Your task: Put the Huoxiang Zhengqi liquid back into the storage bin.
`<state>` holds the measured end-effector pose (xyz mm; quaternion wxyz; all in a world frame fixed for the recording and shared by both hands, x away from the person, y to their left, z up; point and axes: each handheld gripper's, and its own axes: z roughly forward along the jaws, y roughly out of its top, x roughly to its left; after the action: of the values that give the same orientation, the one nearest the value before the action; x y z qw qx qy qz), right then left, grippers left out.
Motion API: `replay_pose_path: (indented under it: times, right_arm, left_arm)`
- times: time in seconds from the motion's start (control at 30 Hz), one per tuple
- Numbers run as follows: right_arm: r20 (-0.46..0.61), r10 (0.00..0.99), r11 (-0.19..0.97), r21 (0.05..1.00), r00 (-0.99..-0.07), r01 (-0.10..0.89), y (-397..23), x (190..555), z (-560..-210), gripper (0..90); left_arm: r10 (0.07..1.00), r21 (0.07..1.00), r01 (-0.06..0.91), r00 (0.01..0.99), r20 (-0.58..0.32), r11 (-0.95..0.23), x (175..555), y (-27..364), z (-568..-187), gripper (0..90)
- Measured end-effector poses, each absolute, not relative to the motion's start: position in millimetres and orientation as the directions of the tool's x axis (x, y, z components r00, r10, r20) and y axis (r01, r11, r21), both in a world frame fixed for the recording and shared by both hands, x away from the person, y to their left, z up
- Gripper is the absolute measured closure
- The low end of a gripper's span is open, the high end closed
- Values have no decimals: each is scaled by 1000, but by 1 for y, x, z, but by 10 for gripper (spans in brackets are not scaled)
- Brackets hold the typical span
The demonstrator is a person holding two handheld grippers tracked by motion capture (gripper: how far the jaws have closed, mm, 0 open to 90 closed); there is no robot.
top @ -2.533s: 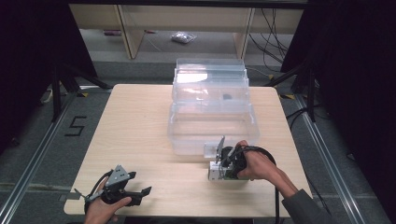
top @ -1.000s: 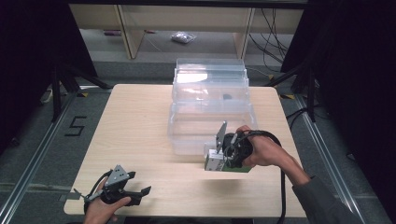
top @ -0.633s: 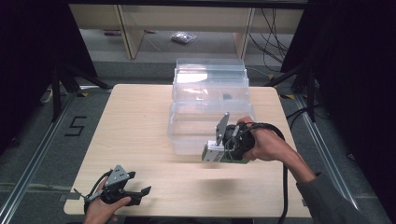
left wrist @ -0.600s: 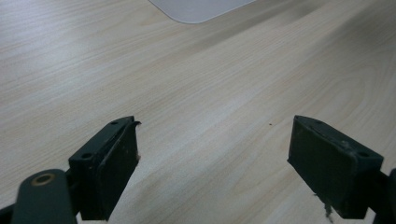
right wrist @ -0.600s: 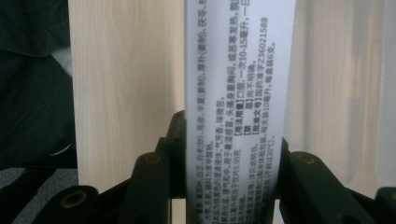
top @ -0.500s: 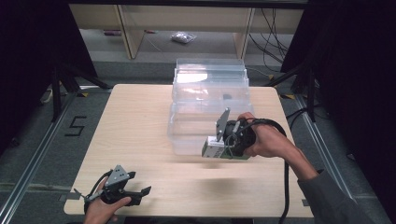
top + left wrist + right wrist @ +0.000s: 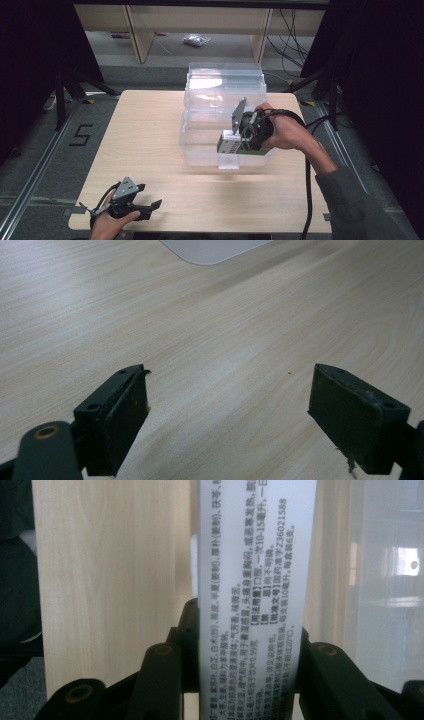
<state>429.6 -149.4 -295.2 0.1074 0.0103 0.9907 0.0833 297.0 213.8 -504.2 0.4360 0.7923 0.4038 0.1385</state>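
My right gripper (image 7: 235, 143) is shut on a small white and green medicine box (image 7: 231, 145), held in the air over the front part of a clear plastic storage bin (image 7: 207, 132). In the right gripper view the box (image 7: 252, 580) stands between the jaws, its white side covered in printed text, with the bin (image 7: 380, 580) to its right. My left gripper (image 7: 147, 209) rests low at the table's front left corner, open. In the left gripper view its two black jaws stand wide apart over bare wood, with nothing between them.
The bin stands at the middle and back of the wooden table (image 7: 135, 140); its clear lid (image 7: 225, 80) is tipped up behind it. A white latch (image 7: 229, 161) sticks out at the bin's front. A small bag (image 7: 196, 41) lies on the floor beyond.
My right gripper has lifted the box from the table in front of the bin and carried it up and back over the bin's front edge. The left gripper has stayed put.
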Motion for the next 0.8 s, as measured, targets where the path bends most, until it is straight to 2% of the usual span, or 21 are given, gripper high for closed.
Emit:
replay_pose_path:
  times: [0.17, 0.2, 0.27, 0.33, 0.4, 0.43, 0.57, 0.6, 0.7, 0.8]
  right_arm:
    - [-222, 47, 987, 163, -974, 11, -152, 443, -295, 652]
    - [-224, 10, 986, 163, -975, -28, -152, 448, -295, 652]
    - [-225, 47, 986, 164, -973, 10, -154, 451, -296, 652]
    - [-223, 10, 984, 173, -975, -30, -156, 458, -297, 652]
    - [-220, 53, 985, 173, -974, 14, -158, 460, -298, 652]
    - [-215, 28, 986, 167, -976, -9, -160, 463, -300, 652]
    - [-212, 27, 986, 168, -977, -9, -164, 474, -305, 652]
    - [-211, 56, 986, 163, -976, 21, -166, 476, -307, 652]
    - [-197, 61, 986, 166, -978, 28, -167, 483, -312, 651]
    - [-192, 31, 986, 169, -981, -2, -167, 491, -316, 651]
  left_arm:
    - [762, 802, 519, 634, -129, -296, 296, 214, -504, 153]
    - [763, 804, 518, 633, -133, -290, 296, 213, -504, 153]
    - [760, 801, 520, 636, -134, -295, 297, 214, -504, 153]
    - [760, 802, 520, 636, -134, -293, 297, 214, -505, 153]
    - [760, 803, 521, 635, -140, -288, 297, 213, -505, 153]
    - [758, 808, 519, 636, -144, -281, 297, 212, -505, 153]
    - [759, 799, 518, 639, -125, -305, 297, 214, -503, 153]
    - [758, 800, 518, 640, -129, -301, 297, 214, -504, 153]
    - [758, 801, 519, 639, -131, -299, 297, 214, -504, 153]
    - [757, 802, 517, 640, -131, -299, 298, 214, -504, 153]
